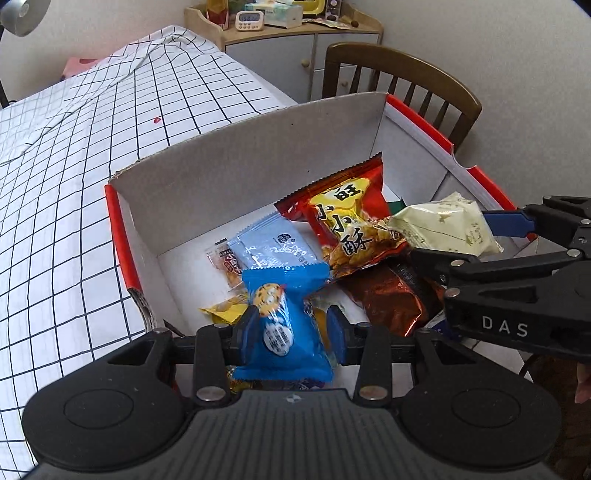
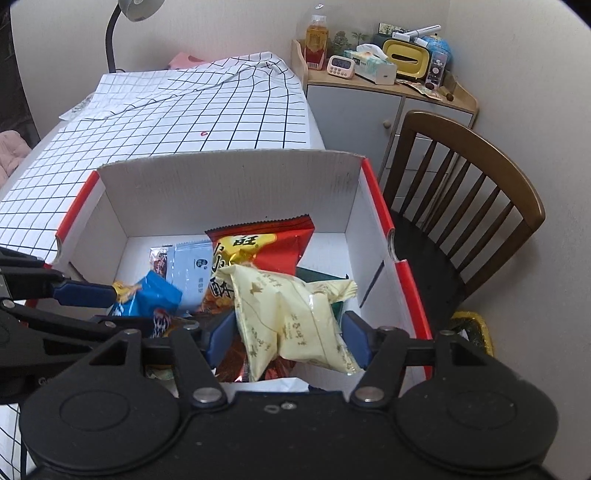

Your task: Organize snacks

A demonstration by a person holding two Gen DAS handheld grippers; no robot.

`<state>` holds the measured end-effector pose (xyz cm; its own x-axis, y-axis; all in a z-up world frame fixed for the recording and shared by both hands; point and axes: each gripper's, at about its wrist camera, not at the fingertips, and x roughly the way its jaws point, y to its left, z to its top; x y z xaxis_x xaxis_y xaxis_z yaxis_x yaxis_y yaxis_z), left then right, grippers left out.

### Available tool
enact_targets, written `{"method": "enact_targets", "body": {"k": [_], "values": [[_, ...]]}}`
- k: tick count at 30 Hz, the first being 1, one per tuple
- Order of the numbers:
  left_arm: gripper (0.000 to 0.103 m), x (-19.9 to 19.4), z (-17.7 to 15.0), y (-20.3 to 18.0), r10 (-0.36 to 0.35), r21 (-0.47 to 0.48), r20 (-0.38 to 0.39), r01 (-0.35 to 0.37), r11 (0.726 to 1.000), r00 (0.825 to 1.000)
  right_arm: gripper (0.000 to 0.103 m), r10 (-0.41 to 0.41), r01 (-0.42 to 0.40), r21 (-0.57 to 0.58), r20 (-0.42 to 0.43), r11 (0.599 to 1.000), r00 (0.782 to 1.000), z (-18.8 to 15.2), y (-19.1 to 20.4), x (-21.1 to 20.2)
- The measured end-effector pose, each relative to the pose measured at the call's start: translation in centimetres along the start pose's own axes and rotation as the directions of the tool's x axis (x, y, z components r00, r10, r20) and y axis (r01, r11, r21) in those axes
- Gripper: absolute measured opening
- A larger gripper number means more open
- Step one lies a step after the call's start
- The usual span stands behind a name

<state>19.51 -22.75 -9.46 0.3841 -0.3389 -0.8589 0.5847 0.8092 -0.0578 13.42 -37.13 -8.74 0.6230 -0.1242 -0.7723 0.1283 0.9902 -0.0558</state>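
Observation:
A red-edged white cardboard box [image 1: 240, 162] [image 2: 229, 192] sits open at the table's end with several snack packets inside. My left gripper [image 1: 291, 328] [image 2: 129, 308] is shut on a blue cookie packet [image 1: 284, 332] [image 2: 151, 295], pinched at its middle above the box's near side. My right gripper [image 2: 288, 332] [image 1: 452, 236] is shut on a puffy cream packet [image 2: 284, 317] [image 1: 443, 229], held over the right of the pile. Beneath lie a red and yellow packet [image 1: 347, 221] [image 2: 266, 243], a light blue sachet [image 1: 273, 247] [image 2: 192, 269] and a brown foil packet [image 1: 388, 299].
A black-checked white tablecloth [image 1: 92, 147] [image 2: 184, 110] covers the table beyond the box. A wooden chair [image 1: 402, 74] [image 2: 480, 177] stands close to the box's right side. Behind it is a cabinet [image 2: 369, 103] crowded with small items, and a desk lamp [image 2: 114, 33] rises at the far left.

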Motion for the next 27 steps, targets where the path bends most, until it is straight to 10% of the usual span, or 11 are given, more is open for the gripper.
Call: {"method": "enact_targets", "body": {"k": [27], "values": [[0.066,-10.7,-2.2,1.1,-0.07,-0.011,0.221,0.075,0.997,0.973,0.092,0.127,-0.154,0.072,0.292,0.986,0.948,-1.3,-0.4,-11.8]]}}
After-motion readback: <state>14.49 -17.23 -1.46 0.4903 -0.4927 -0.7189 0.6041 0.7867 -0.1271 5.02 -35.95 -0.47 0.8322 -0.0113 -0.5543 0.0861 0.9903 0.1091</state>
